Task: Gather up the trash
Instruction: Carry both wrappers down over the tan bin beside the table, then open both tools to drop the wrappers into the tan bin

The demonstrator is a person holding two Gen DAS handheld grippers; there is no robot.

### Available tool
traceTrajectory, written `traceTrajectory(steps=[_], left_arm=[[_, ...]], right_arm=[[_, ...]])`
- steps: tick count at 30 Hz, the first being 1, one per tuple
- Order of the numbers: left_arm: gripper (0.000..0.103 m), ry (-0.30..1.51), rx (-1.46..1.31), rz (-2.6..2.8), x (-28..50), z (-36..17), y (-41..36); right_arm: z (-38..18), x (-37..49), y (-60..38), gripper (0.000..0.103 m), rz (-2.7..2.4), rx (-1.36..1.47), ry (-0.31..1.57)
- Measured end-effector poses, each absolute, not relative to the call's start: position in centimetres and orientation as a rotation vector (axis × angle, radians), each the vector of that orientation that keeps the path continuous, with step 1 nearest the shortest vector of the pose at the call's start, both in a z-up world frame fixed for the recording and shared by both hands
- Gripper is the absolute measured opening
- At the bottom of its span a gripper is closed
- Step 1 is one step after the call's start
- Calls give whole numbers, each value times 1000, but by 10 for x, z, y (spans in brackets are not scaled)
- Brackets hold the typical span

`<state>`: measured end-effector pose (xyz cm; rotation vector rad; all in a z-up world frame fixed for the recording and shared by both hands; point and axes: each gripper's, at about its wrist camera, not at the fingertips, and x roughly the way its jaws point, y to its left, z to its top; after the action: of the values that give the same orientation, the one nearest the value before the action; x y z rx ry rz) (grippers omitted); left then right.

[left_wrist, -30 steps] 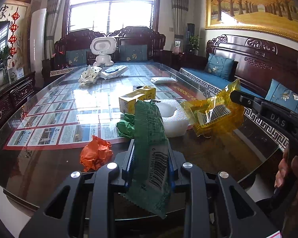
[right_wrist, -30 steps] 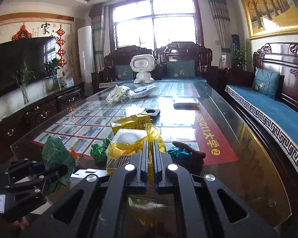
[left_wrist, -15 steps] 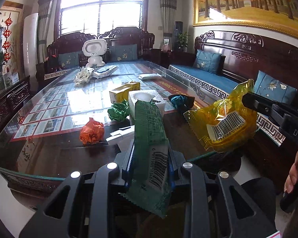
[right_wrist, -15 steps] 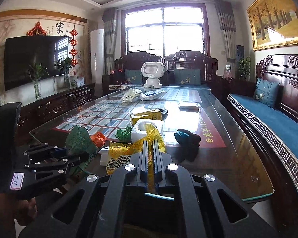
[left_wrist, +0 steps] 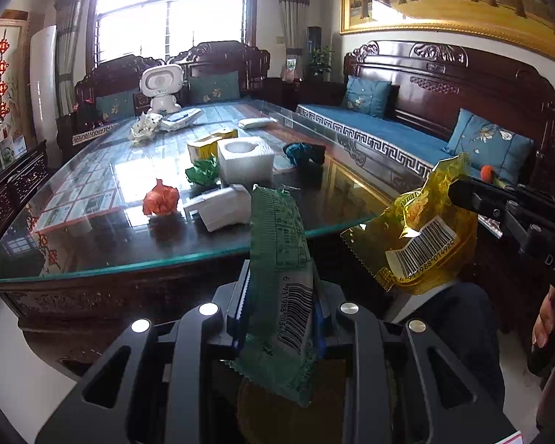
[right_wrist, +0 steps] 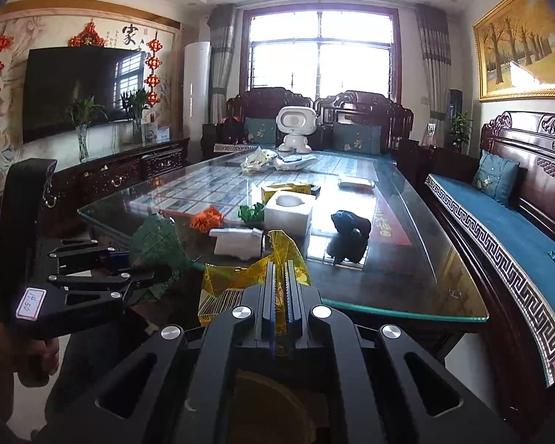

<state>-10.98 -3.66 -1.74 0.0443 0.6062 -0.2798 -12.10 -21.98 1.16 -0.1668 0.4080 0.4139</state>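
Trash in both claws: green wrapper (left_wrist: 281, 288) clamped in left claw (left_wrist: 279, 296), yellow wrapper (right_wrist: 240, 281) pinched in right claw (right_wrist: 279, 296), both off the counter (left_wrist: 166, 255) edge. Best kept clamped until over a bin; none visible.

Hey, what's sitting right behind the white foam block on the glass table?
Directly behind the white foam block stands a yellow cardboard box. The block hides the box's lower front, so whether the two touch cannot be seen.
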Motion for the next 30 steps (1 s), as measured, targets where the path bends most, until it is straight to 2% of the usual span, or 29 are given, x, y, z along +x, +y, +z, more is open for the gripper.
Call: traceTrajectory(steps=[15,30], left_arm=[[28,1129,64,-407,-103,-176,-48],[28,1283,127,-405,-77,-247,-63]], right_arm=[[-144,-114,-219,5,385,-178,879],[-212,-81,-207,5,432,-191,1099]])
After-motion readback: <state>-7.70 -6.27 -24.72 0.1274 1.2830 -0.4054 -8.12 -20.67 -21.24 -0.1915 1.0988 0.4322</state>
